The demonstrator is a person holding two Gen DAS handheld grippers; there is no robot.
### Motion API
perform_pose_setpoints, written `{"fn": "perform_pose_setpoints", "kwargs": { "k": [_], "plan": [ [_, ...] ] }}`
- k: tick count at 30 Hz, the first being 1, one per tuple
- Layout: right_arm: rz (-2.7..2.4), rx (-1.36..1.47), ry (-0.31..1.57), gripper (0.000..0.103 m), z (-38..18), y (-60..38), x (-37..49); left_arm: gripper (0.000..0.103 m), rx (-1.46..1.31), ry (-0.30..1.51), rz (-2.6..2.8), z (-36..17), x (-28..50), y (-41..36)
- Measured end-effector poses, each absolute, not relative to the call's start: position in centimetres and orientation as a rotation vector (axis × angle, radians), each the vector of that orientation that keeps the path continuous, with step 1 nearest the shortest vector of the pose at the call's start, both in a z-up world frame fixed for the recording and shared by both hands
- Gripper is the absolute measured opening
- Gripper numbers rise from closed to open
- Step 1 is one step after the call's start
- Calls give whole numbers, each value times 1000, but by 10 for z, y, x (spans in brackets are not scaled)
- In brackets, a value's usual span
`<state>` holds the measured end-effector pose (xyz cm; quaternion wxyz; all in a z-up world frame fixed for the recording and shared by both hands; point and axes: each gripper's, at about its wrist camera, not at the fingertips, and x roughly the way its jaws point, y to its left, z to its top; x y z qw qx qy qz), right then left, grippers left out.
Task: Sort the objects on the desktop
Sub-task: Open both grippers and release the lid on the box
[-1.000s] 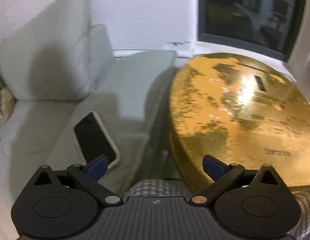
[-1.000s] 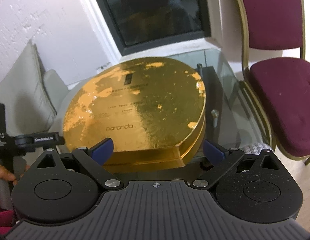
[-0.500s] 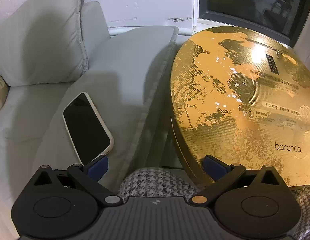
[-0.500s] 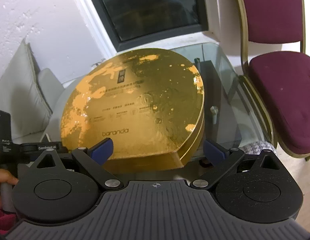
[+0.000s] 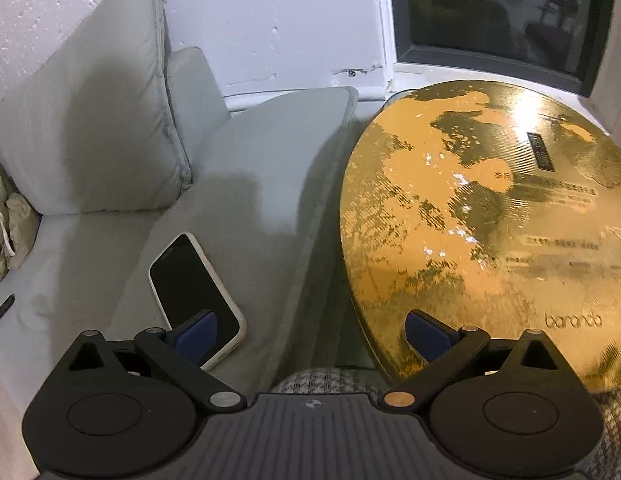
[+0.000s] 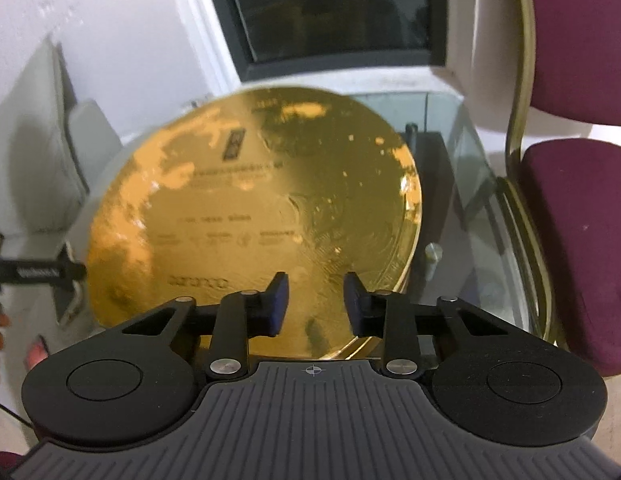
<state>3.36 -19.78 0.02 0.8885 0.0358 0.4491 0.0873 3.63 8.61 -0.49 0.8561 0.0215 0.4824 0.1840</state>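
Left wrist: left tongs [image 5: 310, 332] spread wide; right tongs [image 6: 316, 304] part-closed, empty, over gold box [image 6: 262, 220]

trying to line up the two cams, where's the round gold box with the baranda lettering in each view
Left wrist view: the round gold box fills the right half, beside the grey sofa cushion.
Right wrist view: the same box sits centre, on the glass table, just beyond the right hand-held gripper.
Shared landmark: the dark-framed window behind the box.
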Motion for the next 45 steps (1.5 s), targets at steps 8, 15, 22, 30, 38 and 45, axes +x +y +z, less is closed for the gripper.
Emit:
{"fn": "perform_pose_setpoints", "kwargs": {
  "k": [8, 15, 22, 30, 38, 45],
  "plan": [
    [198, 78, 978, 37, -14, -193, 61, 100, 49, 1016, 456, -14, 64, 97],
    [186, 54, 973, 37, -17, -186, 98, 103, 48, 1004, 474, -15, 95, 110],
    [196, -10, 978, 43, -18, -171, 124, 103, 37, 1010, 484, -14, 106, 114],
    [227, 42, 970, 48, 2, -172, 95, 101, 81, 1062, 439, -5, 79, 93],
    [231, -54, 1008, 49, -9, -183, 35, 102, 176, 1132, 268, -15, 37, 40],
    [225, -54, 1049, 51, -22, -192, 22, 102, 190, 1166, 291, -20, 32, 30]
  ]
}}
